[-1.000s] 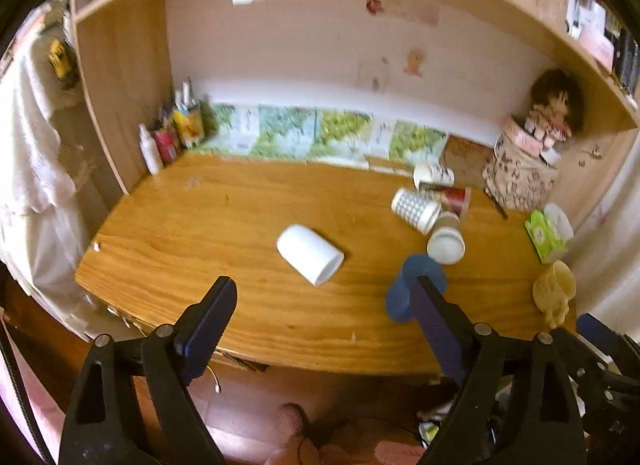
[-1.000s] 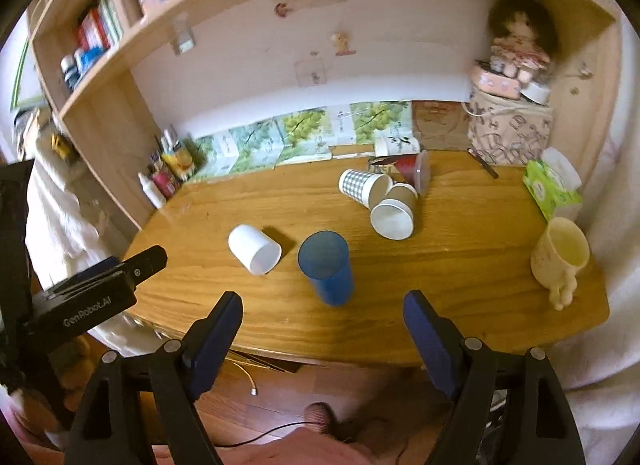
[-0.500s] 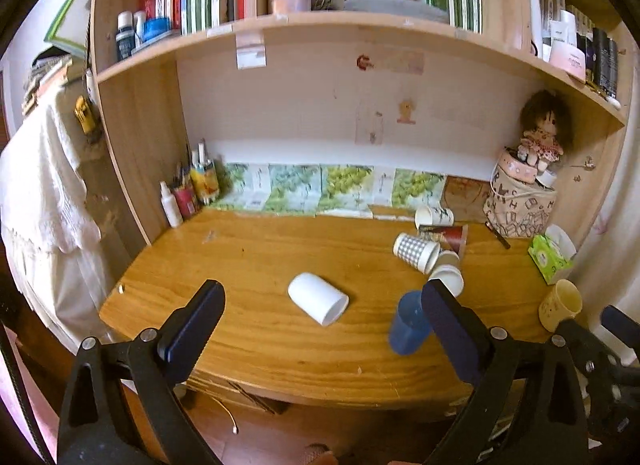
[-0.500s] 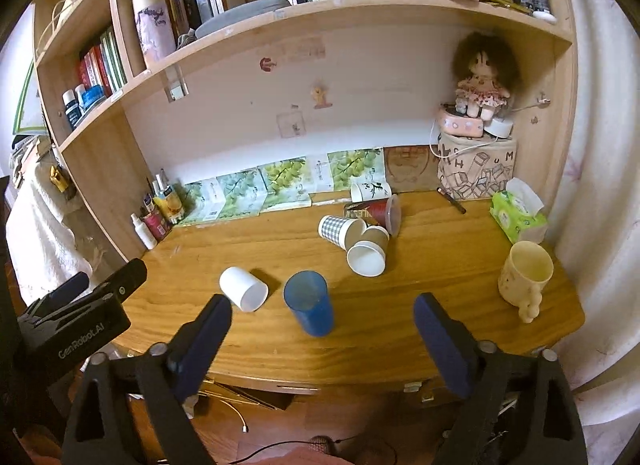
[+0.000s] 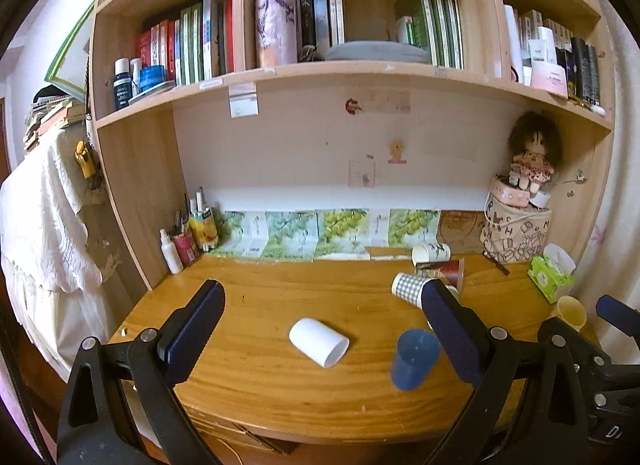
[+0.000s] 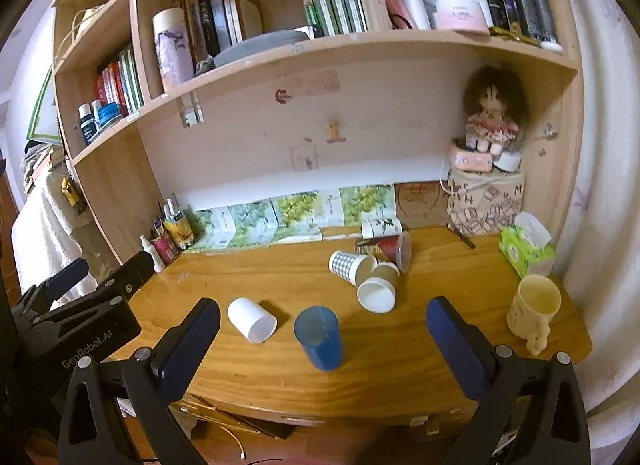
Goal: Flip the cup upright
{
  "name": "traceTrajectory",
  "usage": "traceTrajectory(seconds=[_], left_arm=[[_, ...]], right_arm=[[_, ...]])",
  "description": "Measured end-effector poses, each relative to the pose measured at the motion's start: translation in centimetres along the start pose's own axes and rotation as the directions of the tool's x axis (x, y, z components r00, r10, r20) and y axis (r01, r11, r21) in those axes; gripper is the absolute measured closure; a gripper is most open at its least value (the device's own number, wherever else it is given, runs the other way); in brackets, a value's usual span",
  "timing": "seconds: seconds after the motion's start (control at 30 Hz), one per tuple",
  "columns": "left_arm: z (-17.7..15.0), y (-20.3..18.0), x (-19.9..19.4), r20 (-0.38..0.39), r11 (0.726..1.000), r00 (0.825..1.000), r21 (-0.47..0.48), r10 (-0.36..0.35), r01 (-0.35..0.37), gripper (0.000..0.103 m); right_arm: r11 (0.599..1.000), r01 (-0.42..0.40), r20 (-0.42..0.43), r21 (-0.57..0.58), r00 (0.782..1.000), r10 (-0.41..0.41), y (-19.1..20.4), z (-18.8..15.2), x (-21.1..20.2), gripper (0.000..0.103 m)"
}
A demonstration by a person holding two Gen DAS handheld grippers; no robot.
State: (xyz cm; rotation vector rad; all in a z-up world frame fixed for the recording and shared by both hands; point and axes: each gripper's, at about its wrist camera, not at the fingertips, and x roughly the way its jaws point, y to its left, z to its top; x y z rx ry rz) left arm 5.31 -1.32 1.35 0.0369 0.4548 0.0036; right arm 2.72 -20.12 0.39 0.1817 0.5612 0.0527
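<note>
A white cup (image 5: 319, 342) lies on its side near the front of the wooden desk (image 5: 256, 297); it also shows in the right wrist view (image 6: 252, 320). A blue cup (image 5: 414, 359) stands upright to its right, also in the right wrist view (image 6: 319, 337). My left gripper (image 5: 322, 331) is open and empty, held back from the desk's front edge. My right gripper (image 6: 322, 339) is open and empty, also back from the edge.
Several paper cups (image 6: 368, 271) lie tipped at the back right. A cream mug (image 6: 534, 305) stands at the right edge, next to a green tissue pack (image 6: 526, 249). Bottles (image 5: 188, 237) crowd the back left corner. A doll on a box (image 6: 486, 185) sits at the back right.
Both grippers have pulled back and tilted up from the desk; the shelves now fill the upper view. The cups have not moved. Both grippers stay open.
</note>
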Motion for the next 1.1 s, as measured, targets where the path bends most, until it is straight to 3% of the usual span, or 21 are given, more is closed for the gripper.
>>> traceTrajectory(seconds=[1.1], left_arm=[[0.6, 0.1, 1.5, 0.024, 1.000, 1.000, -0.020, -0.015, 0.015, 0.003]], right_arm=[[1.000, -0.017, -0.031, -0.018, 0.999, 0.017, 0.3, 1.0, 2.4, 0.000]])
